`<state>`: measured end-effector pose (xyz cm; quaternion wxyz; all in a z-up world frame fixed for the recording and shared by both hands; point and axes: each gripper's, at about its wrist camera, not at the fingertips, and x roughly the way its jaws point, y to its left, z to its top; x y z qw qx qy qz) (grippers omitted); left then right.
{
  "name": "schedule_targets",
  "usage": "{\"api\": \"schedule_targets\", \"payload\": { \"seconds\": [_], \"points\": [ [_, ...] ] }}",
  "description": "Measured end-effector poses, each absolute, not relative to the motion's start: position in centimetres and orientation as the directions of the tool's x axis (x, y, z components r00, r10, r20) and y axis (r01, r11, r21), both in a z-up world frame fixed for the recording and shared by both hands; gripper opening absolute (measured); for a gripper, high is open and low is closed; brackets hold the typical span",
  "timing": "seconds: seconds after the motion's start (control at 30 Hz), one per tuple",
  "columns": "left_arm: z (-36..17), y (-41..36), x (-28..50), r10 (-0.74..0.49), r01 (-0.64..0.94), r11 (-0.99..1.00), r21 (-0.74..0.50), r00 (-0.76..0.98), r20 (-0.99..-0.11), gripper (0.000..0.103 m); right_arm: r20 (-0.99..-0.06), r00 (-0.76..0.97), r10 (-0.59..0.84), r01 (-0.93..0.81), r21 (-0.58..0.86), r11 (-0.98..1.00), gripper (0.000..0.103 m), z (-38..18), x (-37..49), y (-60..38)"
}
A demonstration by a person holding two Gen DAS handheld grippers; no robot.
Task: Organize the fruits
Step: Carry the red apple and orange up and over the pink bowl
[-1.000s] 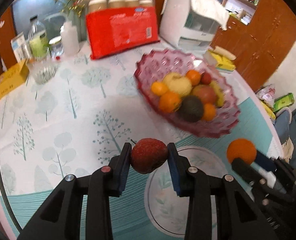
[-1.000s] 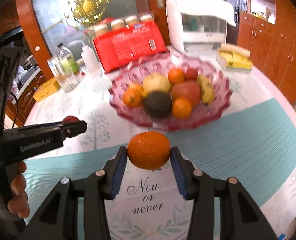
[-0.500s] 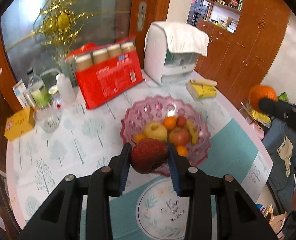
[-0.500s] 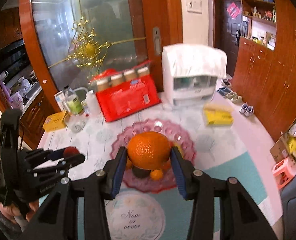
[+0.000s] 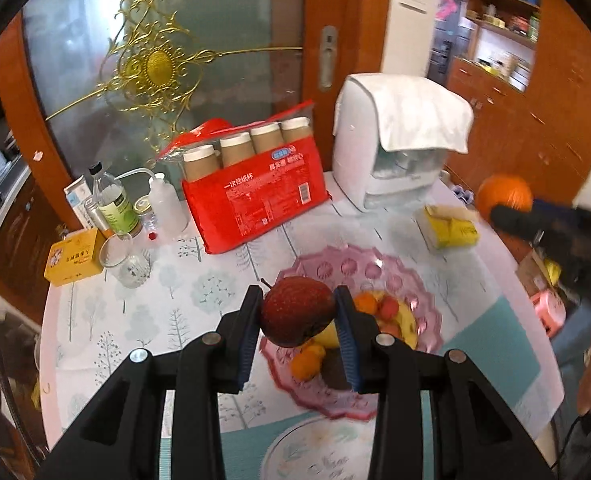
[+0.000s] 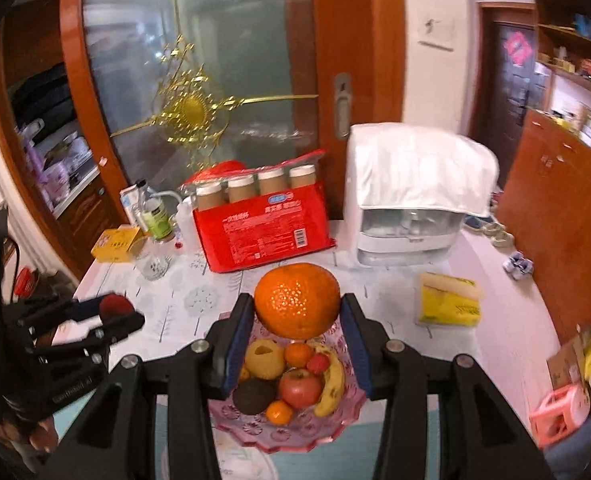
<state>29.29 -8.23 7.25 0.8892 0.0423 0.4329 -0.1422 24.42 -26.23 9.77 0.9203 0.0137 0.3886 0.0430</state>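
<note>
Left claw (image 5: 298, 322): clenched on a dark red fruit (image 5: 297, 310), blue pads pressing both its sides, held in the air above the worktop (image 5: 107, 320).
Right claw (image 6: 297, 320): clenched on an orange (image 6: 297, 300), likewise held in the air.
Pink glass bowl (image 6: 295, 432): on the worktop, directly below and just behind the right claw; below and to the right of the left claw. Contents: apple (image 6: 299, 388), banana (image 6: 333, 380), avocado (image 6: 253, 396), yellow pear (image 6: 264, 359), small oranges.
Red pack of paper cups (image 6: 263, 232): beyond both claws, upright at the worktop's far side.
White appliance (image 6: 411, 200): beyond, to the right.
Yellow tissue pack (image 6: 447, 300): right of the right claw.
</note>
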Motion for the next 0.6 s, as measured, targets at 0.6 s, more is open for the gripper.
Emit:
{"api": "schedule_targets", "payload": {
  "seconds": [0.6],
  "points": [
    [-7.2, -14.5, 35.9, -0.035, 0.158, 0.987, 0.039, 0.435, -0.9, 0.035, -0.825, 0.496, 0.269, -0.104, 0.25, 0.963, 0.045, -6.2, 34.7, -29.6]
  ]
}}
